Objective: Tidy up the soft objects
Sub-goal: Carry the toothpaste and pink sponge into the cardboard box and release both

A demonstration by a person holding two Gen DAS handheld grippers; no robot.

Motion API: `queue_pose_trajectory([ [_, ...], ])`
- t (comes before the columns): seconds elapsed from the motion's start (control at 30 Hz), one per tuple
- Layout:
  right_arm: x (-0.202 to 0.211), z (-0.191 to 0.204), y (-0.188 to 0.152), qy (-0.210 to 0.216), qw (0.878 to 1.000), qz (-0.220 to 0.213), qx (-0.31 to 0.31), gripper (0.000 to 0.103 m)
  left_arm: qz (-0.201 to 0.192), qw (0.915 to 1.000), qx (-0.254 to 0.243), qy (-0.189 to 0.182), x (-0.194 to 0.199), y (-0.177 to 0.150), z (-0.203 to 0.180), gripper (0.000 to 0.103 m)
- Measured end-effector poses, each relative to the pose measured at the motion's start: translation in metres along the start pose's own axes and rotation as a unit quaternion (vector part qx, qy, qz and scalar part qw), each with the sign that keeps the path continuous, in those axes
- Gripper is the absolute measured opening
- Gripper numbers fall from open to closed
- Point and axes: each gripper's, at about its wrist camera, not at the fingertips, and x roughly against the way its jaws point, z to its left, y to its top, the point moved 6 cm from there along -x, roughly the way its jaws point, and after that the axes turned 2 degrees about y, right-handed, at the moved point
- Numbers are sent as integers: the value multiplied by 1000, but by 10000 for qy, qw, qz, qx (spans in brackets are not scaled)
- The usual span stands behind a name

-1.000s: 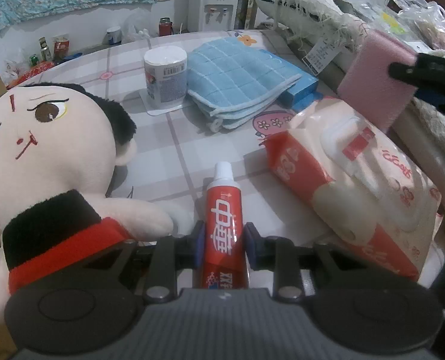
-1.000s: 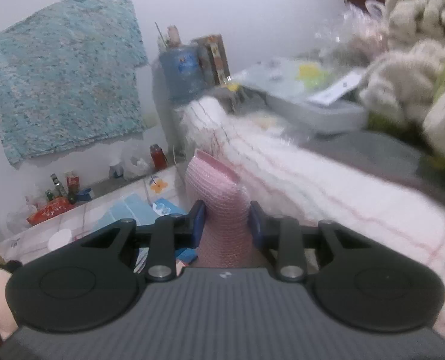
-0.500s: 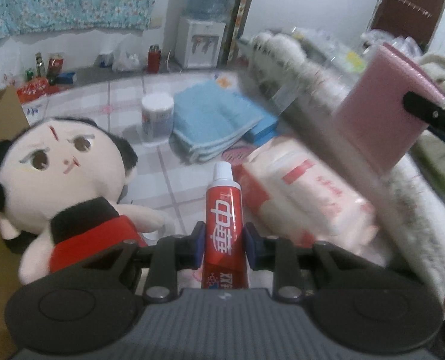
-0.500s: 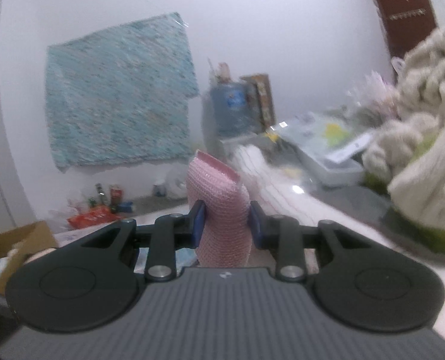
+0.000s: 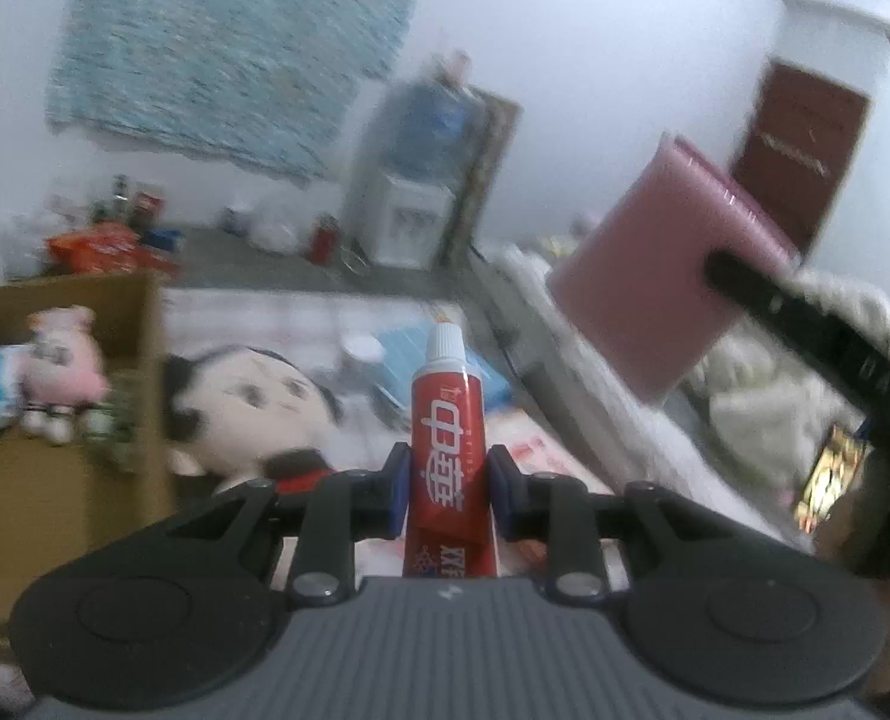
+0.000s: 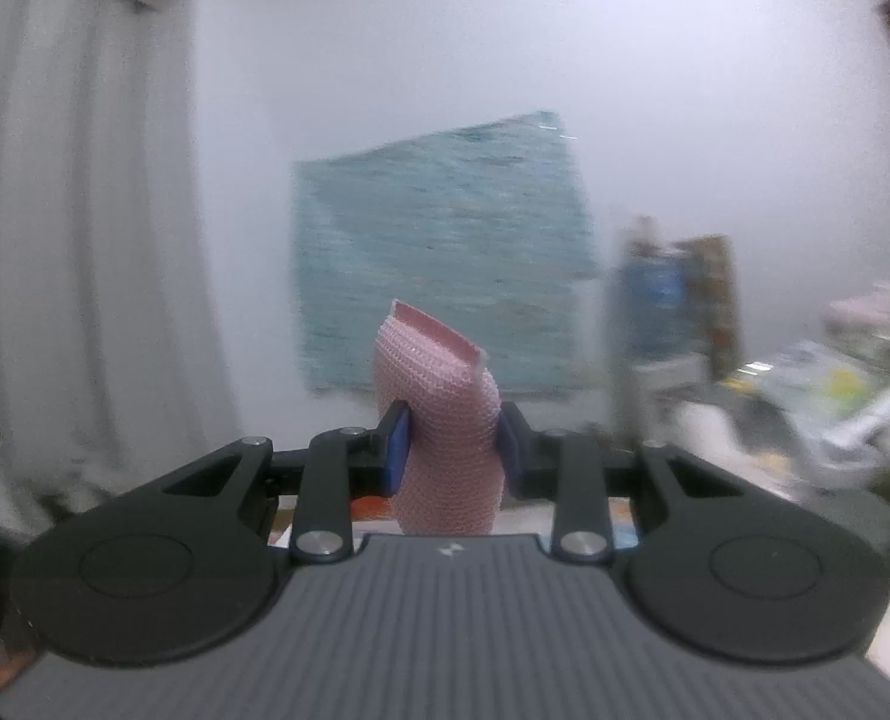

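- Nearest me, at lower centre of the left wrist view, my left gripper (image 5: 450, 495) is clamped on a red squeezable toothpaste tube with a white cap (image 5: 447, 438); the tube stands upright between the blue pads, cap away from me.
- In the right wrist view my right gripper (image 6: 452, 444) grips a pink knitted mesh sponge (image 6: 442, 420) at centre frame, its body pinched in where the pads press. The same sponge shows at the right of the left view, clear of the table.
- Beyond the tube, mid-frame, a large round-faced plush doll with black hair and a red and black outfit (image 5: 253, 408) lies on the checked table, with a blue folded cloth behind it.
- At the left edge, an open brown cardboard box (image 5: 67, 468) already holds a small pink plush toy (image 5: 64, 360); I judge it the likely destination.
- Risks: everything beyond the two grippers is smeared, so I may misjudge the box rim and clip it. The slick tube could slide down through the pads, and the sponge, held only across a narrow pinch, could spring out.
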Motion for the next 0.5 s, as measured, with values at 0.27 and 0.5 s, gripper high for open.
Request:
queue_pose_trajectory([
  [0.27,-46,89,14,1653,9844,401,-445,29,-751,9913,499,961,78,27,74,28],
  [0.5,-140,157,-28,2594,9426,1767,-1140,29,-519,9732,903,2048,64,31,172,28],
])
